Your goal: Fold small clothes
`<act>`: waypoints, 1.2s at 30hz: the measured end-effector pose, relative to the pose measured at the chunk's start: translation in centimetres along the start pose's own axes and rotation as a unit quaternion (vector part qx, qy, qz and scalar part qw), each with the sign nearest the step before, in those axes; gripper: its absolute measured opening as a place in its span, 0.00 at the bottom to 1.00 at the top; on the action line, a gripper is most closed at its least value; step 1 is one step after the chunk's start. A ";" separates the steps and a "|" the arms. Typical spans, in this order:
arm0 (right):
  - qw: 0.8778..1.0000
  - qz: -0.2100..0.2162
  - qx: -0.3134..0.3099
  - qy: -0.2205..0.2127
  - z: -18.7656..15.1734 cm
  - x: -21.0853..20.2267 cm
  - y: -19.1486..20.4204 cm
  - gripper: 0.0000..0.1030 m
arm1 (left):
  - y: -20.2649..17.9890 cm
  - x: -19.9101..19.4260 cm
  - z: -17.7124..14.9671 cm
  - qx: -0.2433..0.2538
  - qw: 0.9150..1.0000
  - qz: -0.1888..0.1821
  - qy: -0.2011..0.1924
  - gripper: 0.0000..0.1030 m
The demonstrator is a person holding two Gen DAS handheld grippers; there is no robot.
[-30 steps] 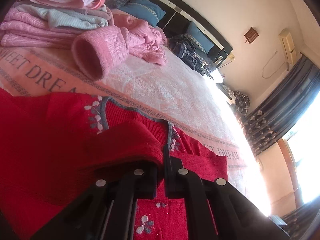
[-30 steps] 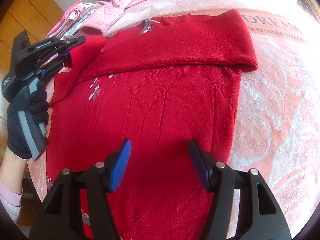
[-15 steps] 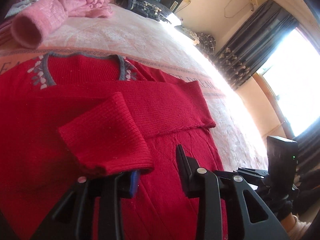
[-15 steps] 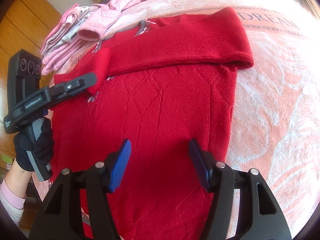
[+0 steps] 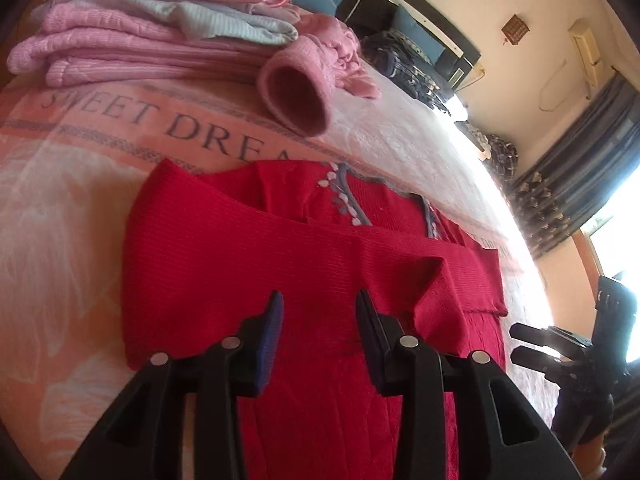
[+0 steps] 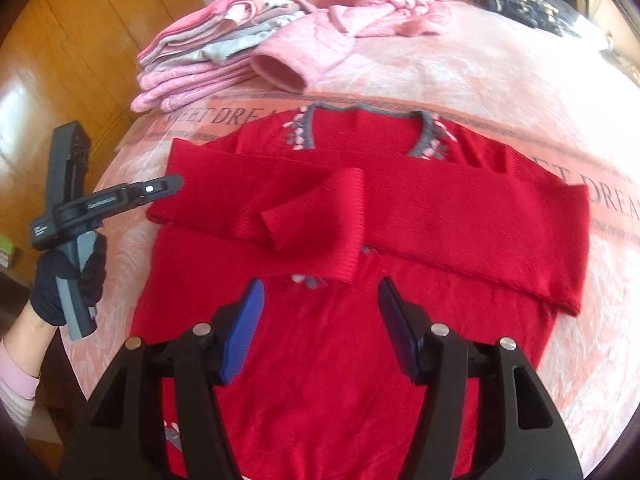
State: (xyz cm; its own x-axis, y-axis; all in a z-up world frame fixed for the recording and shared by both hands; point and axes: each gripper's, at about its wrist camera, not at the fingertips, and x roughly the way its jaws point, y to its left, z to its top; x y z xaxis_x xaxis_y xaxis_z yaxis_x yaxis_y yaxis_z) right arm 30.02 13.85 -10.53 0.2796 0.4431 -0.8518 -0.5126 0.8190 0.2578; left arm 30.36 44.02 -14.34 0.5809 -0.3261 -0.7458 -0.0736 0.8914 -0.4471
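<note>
Currently catalogued: red sweater [image 6: 360, 320], flat on the bedspread [image 6: 520, 80], neckline toward 12 o'clock, both sleeves crossed over the chest, left cuff [image 6: 320, 236] lying slightly crumpled on top. Left gripper [image 5: 318, 320]: released, empty, jaws apart over the sweater's shoulder. Right gripper [image 6: 320, 320]: released, empty, above the body. Folded pink stack [image 6: 192, 60] at 10 o'clock. Advice: smooth the cuff flat first, then pinch hem corners evenly and fold toward the neckline.
</note>
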 end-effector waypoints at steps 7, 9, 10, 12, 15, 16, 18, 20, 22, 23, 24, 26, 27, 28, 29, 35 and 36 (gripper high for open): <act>0.998 -0.011 -0.017 0.060 3.0 6.5 3.4 0.54 | 4.4 3.4 -0.5 -0.086 0.995 -0.029 0.033 0.34; 0.996 -0.040 -0.020 0.074 3.1 8.1 3.3 0.54 | 5.3 3.3 -0.5 -0.110 0.992 -0.048 0.028 0.33; 0.995 -0.049 -0.021 0.079 3.0 8.8 3.1 0.54 | 5.4 3.4 -0.5 -0.109 0.992 -0.048 0.028 0.32; 0.993 -0.069 -0.028 0.086 2.9 9.9 3.0 0.53 | 5.2 3.5 -0.5 -0.098 0.994 -0.044 0.028 0.30; 0.991 -0.097 -0.051 0.081 2.6 10.3 3.4 0.44 | 5.1 3.6 -0.6 -0.094 0.994 -0.041 0.027 0.30; 0.990 -0.106 -0.053 0.079 2.6 10.3 3.3 0.39 | 5.1 3.6 -0.6 -0.093 0.995 -0.039 0.027 0.30; 0.992 -0.096 -0.043 0.076 2.6 9.9 2.6 0.29 | 4.7 3.6 -0.6 -0.087 0.995 -0.035 0.027 0.30; 0.996 -0.056 -0.015 0.071 2.7 8.9 1.4 0.18 | 4.5 3.6 -0.6 -0.081 0.996 -0.031 0.025 0.30; 0.998 -0.012 0.021 0.058 2.7 7.3 0.2 0.09 | 4.3 3.6 -0.7 -0.076 0.996 -0.027 0.022 0.31; 0.998 -0.009 0.034 0.050 2.5 6.4 -0.7 0.09 | 4.3 3.5 -0.7 -0.074 0.997 -0.026 0.021 0.31; 0.998 -0.008 0.045 0.041 2.4 5.5 -1.5 0.09 | 4.3 3.5 -0.8 -0.073 0.997 -0.024 0.020 0.31; 0.997 -0.003 0.078 0.030 1.9 3.9 -3.9 0.12 | 4.1 3.5 -0.8 -0.070 0.997 -0.021 0.019 0.31; 0.995 -0.009 0.095 0.027 1.6 3.3 -5.2 0.13 | 4.0 3.6 -0.7 -0.069 0.997 -0.020 0.019 0.31; 0.994 -0.021 0.109 0.024 1.3 2.8 -6.4 0.15 | 3.9 3.6 -0.7 -0.067 0.997 -0.018 0.019 0.31; 0.992 -0.036 0.121 0.022 0.8 2.2 -7.7 0.19 | 3.8 3.6 -0.7 -0.066 0.998 -0.015 0.019 0.31; 0.982 -0.018 0.186 0.012 -2.2 0.6 -13.8 0.33 | 2.0 1.7 -0.9 -0.027 1.000 0.010 -0.002 0.32; 0.982 -0.014 0.189 0.011 -2.4 0.6 -14.2 0.34 | 1.6 1.2 -1.0 -0.022 1.000 0.011 -0.008 0.34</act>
State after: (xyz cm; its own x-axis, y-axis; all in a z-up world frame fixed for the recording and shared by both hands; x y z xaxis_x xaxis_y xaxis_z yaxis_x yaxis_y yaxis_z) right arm 35.50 1.57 -15.82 0.2688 0.4139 -0.8697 -0.1657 0.9094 0.3815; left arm 30.08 44.78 -16.47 0.5914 -0.3020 -0.7477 -0.1207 0.8836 -0.4524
